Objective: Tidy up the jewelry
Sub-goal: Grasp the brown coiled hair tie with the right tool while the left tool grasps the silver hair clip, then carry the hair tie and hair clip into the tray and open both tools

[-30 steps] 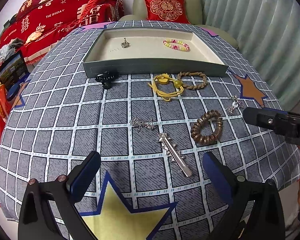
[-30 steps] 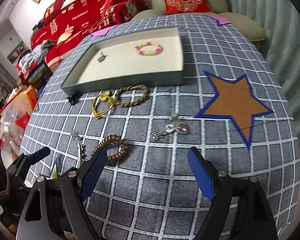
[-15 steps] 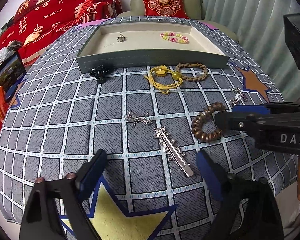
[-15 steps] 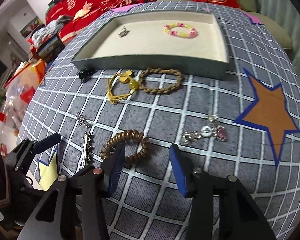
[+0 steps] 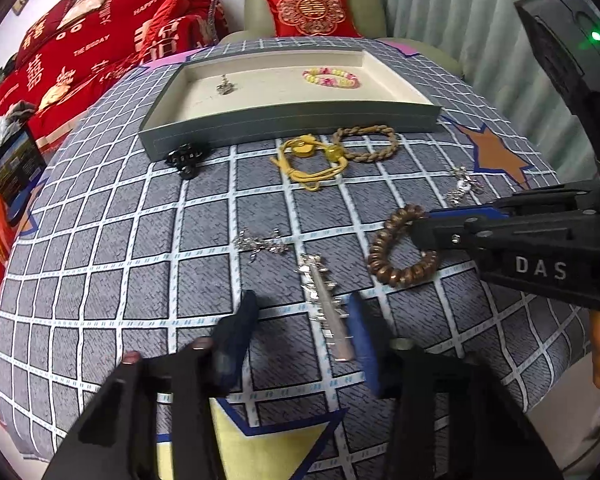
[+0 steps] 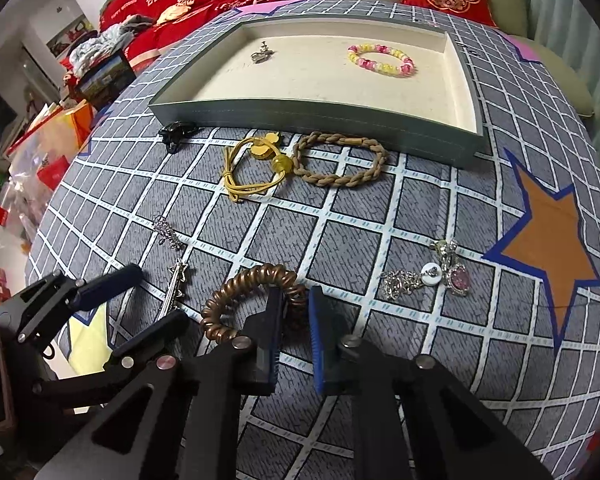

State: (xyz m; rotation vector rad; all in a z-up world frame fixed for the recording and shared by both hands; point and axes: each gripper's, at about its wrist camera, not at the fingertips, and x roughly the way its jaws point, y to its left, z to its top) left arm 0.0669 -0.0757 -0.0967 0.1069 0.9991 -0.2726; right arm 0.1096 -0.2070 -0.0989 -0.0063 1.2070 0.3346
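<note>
Both tongs have just been closing on the grid-patterned surface [image 5: 100, 240]: right tongs [image 6: 296, 312] clenched on the brown spiral hair tie [image 6: 236, 300], left tongs [image 5: 300, 332] not yet gripping the silver hair clip [image 5: 324, 304], both seemingly bound for the grey tray [image 6: 300, 116]

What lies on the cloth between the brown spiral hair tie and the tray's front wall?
The yellow cord bracelet and braided tan bracelet lie there, seen in the right wrist view, between spiral hair tie and tray.

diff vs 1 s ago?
Both grippers closed in. The right gripper came down and shut on the brown coil hair tie. The left gripper has been closing around the silver hair clip, one pad not yet touching. Tray and other jewelry unchanged.
</note>
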